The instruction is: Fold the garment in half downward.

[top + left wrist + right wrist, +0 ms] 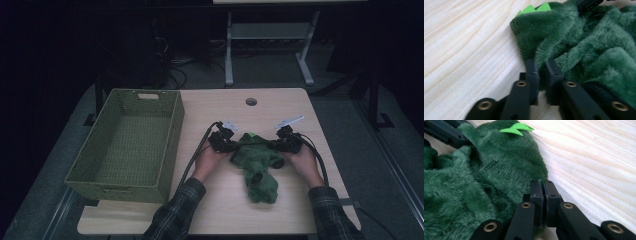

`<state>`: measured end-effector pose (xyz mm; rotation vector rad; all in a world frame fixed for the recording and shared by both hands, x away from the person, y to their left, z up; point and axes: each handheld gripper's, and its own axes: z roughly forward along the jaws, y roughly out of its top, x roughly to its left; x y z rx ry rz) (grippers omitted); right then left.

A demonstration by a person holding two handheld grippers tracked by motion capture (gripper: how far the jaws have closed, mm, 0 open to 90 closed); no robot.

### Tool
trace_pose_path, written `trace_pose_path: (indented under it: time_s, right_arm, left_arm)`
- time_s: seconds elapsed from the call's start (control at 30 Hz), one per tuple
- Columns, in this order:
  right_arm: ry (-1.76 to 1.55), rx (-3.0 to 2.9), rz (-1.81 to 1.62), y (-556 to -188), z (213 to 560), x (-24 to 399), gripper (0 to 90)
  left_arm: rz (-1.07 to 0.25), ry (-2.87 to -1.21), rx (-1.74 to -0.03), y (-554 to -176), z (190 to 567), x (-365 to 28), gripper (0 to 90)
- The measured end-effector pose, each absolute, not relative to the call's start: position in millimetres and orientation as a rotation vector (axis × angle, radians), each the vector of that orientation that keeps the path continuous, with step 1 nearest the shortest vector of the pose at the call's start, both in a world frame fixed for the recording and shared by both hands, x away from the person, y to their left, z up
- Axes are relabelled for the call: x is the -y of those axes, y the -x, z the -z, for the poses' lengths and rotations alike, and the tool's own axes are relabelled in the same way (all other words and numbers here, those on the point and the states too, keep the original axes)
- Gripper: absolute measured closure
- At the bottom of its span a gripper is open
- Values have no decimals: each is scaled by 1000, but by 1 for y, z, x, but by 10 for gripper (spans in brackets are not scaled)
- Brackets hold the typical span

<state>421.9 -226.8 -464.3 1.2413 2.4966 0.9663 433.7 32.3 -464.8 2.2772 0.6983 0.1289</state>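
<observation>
A: High view first: the green plush garment [257, 165] lies crumpled on the wooden table [220, 210], to the right of the woven green basket [127, 145] and well apart from it.

B: And the hands?

A: The left gripper [231, 146] is at the garment's left upper edge, the right gripper [276, 145] at its right upper edge, so the fabric stretches between them. One limp end of the garment trails toward the person, away from the basket's level.

B: Are the tongs gripping?

A: Yes. In the left gripper view the left gripper [541, 68] has its jaws pinched together on a fold of the plush garment [584, 45]. In the right gripper view the right gripper [542, 186] is likewise clamped on the edge of the garment [499, 170], jaws almost meeting.

B: Anything else on the fabric?

A: A bright green felt spike [517, 127] sits on its top edge, on the side farther from the person; it also shows in the left gripper view [535, 8]. The basket itself holds nothing of the garment.
</observation>
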Motion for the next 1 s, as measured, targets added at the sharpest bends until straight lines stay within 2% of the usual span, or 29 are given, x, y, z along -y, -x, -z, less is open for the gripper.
trace_pose_path:
  time_s: [0.23,0.57,0.87,1.0]
  right_arm:
    - [-1240,-2459,-1000,-420,451,229,878]
    - [-1220,-2334,-1127,-424,411,233,882]
    - [-1172,-2297,-1177,-417,394,235,881]
    - [-1149,-2284,-1198,-414,388,233,882]
  left_arm:
    - [-185,-2248,-682,-436,445,-34,855]
    - [-297,-2179,-625,-446,396,-39,843]
    - [-261,-2132,-584,-436,386,-42,837]
    - [-264,-2120,-579,-435,382,-43,794]
